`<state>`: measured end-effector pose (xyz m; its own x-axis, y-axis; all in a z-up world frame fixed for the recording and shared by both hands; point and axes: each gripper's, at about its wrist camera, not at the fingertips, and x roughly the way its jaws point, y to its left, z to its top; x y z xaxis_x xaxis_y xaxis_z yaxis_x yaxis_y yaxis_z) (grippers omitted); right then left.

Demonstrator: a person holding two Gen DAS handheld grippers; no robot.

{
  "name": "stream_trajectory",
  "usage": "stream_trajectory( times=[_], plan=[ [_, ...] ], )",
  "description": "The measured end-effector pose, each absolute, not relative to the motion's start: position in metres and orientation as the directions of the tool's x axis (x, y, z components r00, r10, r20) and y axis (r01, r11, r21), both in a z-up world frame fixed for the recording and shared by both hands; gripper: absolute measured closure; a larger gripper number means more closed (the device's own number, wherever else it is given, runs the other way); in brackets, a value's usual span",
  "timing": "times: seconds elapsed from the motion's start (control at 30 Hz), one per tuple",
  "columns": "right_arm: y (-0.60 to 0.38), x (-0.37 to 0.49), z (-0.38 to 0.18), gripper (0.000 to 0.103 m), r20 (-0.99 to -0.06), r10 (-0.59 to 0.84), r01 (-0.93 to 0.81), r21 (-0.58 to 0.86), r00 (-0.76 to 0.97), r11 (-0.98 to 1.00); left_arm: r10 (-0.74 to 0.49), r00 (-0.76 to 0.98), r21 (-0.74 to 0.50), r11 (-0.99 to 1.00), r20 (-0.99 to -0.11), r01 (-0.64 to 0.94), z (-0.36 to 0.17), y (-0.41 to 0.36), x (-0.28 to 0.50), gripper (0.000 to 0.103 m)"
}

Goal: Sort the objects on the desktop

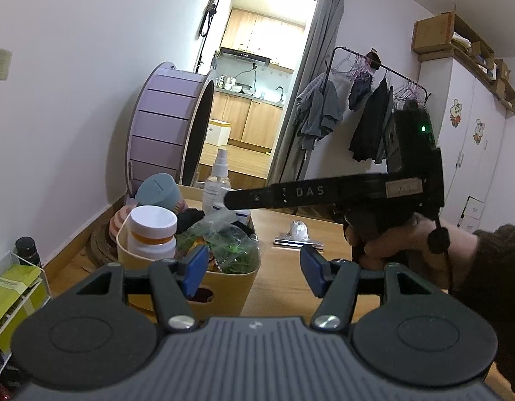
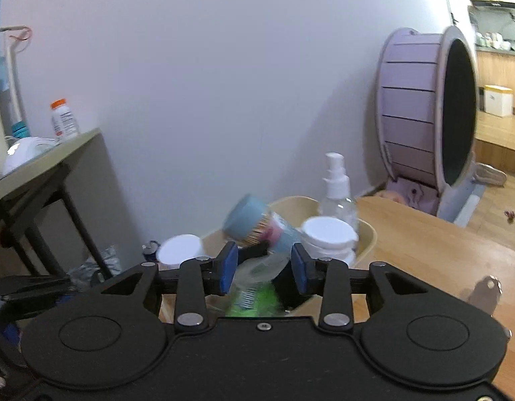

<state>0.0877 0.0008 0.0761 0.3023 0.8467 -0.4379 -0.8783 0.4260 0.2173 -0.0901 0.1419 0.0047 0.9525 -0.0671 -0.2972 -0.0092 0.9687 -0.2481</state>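
Observation:
A beige basket stands at the wooden table's left end. It holds a white jar with an orange band, a tilted blue-lidded tub, a clear spray bottle, another white-lidded jar and a crumpled green plastic bag. My left gripper stands open in front of the basket with nothing between its pads. My right gripper hovers over the basket, open. The bag and the tub lie below it, and the pads press on nothing.
A metal binder clip lies on the table right of the basket. A purple exercise wheel stands behind it on the floor. A side table with a bottle is at the left. A person's hand holds the right gripper.

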Motion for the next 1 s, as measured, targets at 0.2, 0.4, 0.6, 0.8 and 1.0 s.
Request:
stream_trajectory(
  times=[0.2, 0.4, 0.6, 0.8, 1.0],
  plan=[
    [-0.050, 0.098, 0.074, 0.046, -0.426, 0.815, -0.845, 0.182, 0.392, 0.502, -0.087, 0.953, -0.253, 0.967, -0.291, 0.011, 0.006, 0.139, -0.090, 0.043],
    [-0.099, 0.134, 0.063, 0.034, -0.464, 0.695, -0.751, 0.091, 0.550, 0.654, -0.100, 0.952, -0.243, 0.970, -0.291, 0.028, 0.005, 0.132, -0.087, 0.043],
    [-0.101, 0.174, 0.029, 0.034, -0.502, 0.649, -0.700, 0.112, 0.572, 0.705, -0.101, 0.949, -0.236, 0.971, -0.299, 0.029, 0.003, 0.129, -0.083, 0.043],
    [-0.077, 0.196, 0.010, 0.034, -0.528, 0.652, -0.711, 0.123, 0.544, 0.693, -0.100, 0.947, -0.233, 0.972, -0.305, 0.028, 0.002, 0.128, -0.081, 0.043],
    [-0.067, 0.208, -0.001, 0.045, -0.558, 0.645, -0.702, 0.148, 0.522, 0.696, -0.106, 0.945, -0.235, 0.972, -0.309, 0.033, 0.002, 0.127, -0.080, 0.043]
  ],
)
